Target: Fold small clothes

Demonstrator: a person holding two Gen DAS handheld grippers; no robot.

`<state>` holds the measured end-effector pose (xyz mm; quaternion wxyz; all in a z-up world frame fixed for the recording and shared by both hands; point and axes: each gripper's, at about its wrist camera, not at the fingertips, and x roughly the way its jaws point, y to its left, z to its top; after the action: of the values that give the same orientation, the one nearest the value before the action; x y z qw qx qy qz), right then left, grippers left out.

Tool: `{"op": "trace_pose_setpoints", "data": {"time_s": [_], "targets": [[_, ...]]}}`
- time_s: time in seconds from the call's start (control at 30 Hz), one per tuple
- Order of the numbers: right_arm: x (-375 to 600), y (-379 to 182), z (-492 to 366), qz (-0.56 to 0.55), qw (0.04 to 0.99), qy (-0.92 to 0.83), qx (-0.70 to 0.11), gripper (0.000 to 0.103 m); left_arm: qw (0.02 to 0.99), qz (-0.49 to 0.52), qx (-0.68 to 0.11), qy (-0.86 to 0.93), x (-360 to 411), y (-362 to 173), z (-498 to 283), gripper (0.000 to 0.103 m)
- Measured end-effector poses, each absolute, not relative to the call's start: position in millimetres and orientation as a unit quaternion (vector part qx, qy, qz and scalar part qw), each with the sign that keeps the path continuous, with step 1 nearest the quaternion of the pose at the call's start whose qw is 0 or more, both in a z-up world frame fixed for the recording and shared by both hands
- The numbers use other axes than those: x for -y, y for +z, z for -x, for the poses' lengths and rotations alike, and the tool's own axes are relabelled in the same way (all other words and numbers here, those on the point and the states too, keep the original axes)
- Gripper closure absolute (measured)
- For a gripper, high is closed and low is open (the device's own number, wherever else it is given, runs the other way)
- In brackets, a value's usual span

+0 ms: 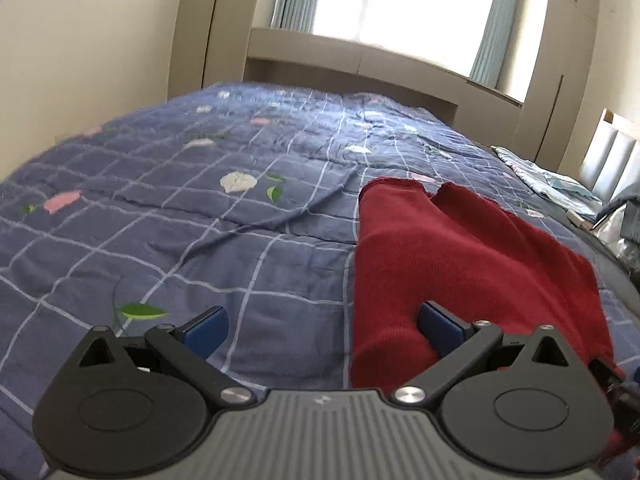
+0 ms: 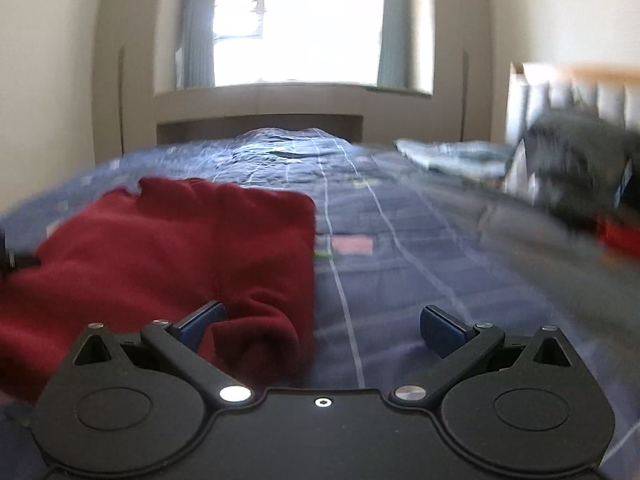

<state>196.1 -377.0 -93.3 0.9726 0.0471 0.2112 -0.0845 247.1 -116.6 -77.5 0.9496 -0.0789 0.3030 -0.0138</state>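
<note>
A dark red knitted garment [image 1: 460, 256] lies flat on the blue checked bedspread [image 1: 200, 216], with two leg-like ends pointing toward the window. My left gripper [image 1: 324, 330] is open wide over the garment's near left edge; its right finger rests over the red cloth and its left finger over the bedspread. In the right wrist view the same red garment [image 2: 180, 248] fills the left side. My right gripper [image 2: 322, 328] is open wide over the garment's near right corner, left finger at the cloth, right finger above the bedspread [image 2: 400, 280]. Neither gripper holds anything.
A pale blue folded cloth [image 2: 452, 158] lies at the far right of the bed. Dark clothes and something red [image 2: 580, 176] are piled near the padded headboard [image 2: 580, 92]. Cabinets and a bright window [image 1: 404, 12] stand beyond the bed.
</note>
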Motion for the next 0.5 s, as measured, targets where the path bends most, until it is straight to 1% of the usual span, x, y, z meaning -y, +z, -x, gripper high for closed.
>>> {"op": "trace_pose_setpoints", "data": {"time_s": [0.1, 0.3, 0.5], "targets": [[378.2, -94.8, -196.7, -0.049, 0.973, -0.086, -0.211, 0.001, 0.957, 0.054, -0.287, -0.006, 124.6, -78.1, -243.7, 0.001], [377.5, -97.5, -190.3, -0.048, 0.976, -0.087, -0.196, 0.001, 0.962, 0.058, -0.266, -0.005, 123.3, -82.2, -239.4, 0.0], [379.7, -97.1, -184.2, -0.057, 0.977, -0.082, -0.187, 0.0, 0.957, 0.085, -0.278, -0.019, 112.8, -75.0, -239.1, 0.001]]}}
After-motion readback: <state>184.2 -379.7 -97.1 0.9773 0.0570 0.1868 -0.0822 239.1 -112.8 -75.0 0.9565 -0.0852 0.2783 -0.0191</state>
